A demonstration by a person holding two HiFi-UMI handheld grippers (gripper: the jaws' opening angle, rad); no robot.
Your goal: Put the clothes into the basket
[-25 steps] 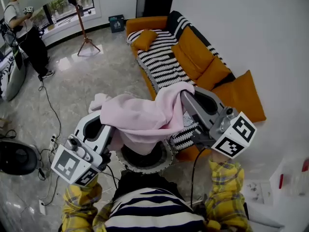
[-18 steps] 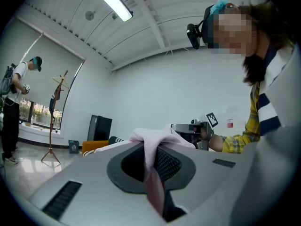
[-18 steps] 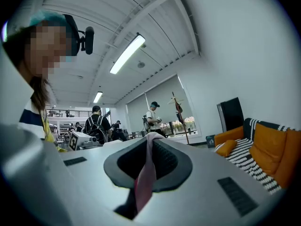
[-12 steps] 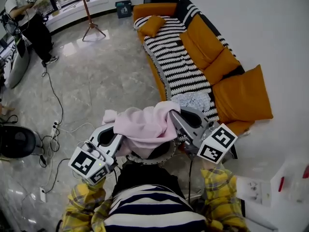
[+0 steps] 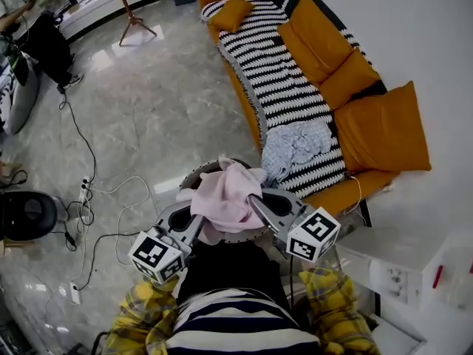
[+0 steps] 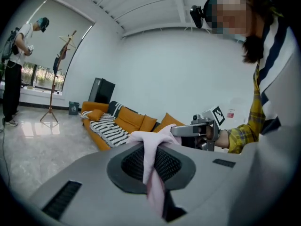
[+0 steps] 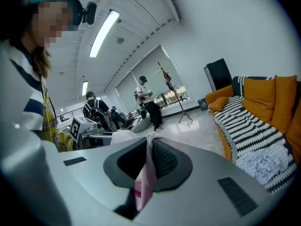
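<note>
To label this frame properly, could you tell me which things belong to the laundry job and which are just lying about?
Job: pink garment, gripped by left gripper and right gripper; basket beneath; pale cloth on sofa, probably next.
Lying about: orange cushion, coat stand, floor cables.

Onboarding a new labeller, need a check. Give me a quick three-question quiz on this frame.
1. True or false: the left claw and right claw are both shut on the pink fabric garment.
2. The pink garment hangs: A on a coat stand, B over the round dark-lined basket, C flat on the floor.
3. What lies on the black-and-white striped throw on the orange sofa?
Key: 1 true; 2 B; 3 a crumpled pale blue garment.
</note>
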